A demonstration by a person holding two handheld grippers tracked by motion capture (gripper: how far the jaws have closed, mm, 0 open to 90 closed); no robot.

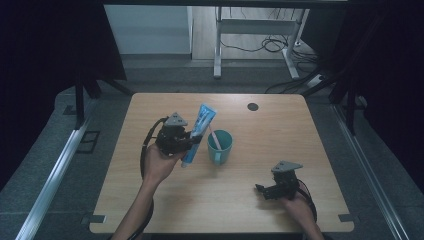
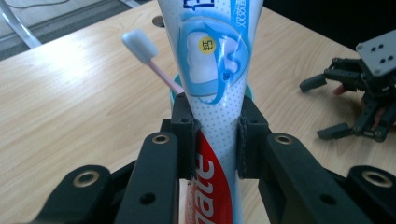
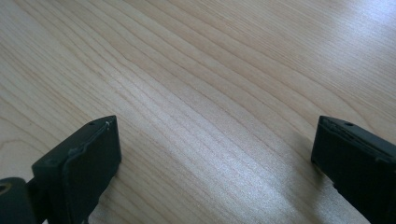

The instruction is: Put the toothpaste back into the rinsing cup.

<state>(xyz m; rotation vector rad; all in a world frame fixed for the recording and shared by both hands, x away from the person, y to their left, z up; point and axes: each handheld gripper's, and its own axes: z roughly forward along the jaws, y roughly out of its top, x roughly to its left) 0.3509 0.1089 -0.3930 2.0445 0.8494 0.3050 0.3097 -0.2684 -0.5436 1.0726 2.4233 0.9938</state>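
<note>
The fingers [image 2: 184,128] of the left gripper [image 2: 214,135] are clamped on a toothpaste tube [image 2: 215,70], one pad pressed against each side of its lower body. In the high view the toothpaste tube [image 1: 199,134] is held clear of the tabletop [image 1: 280,125], tilted with its flat crimped end toward 1 o'clock. The left gripper [image 1: 192,141] is carried in the left hand [image 1: 159,165], left of the tabletop's centre.

A teal mug [image 1: 220,146] is located just beside the tube, at 3 o'clock from it, with its handle toward 6 o'clock. A pink-handled toothbrush [image 1: 214,137] is stood in the mug, bristle end up. In the left gripper view the white brush head [image 2: 139,45] is seen at 10 o'clock from the clamped fingers.

The fingers [image 3: 79,163] of the right gripper [image 3: 212,158] are set wide apart, with bare wood between them. In the high view the right gripper [image 1: 264,190] is held low at 4 o'clock from the mug, well apart from it.
</note>
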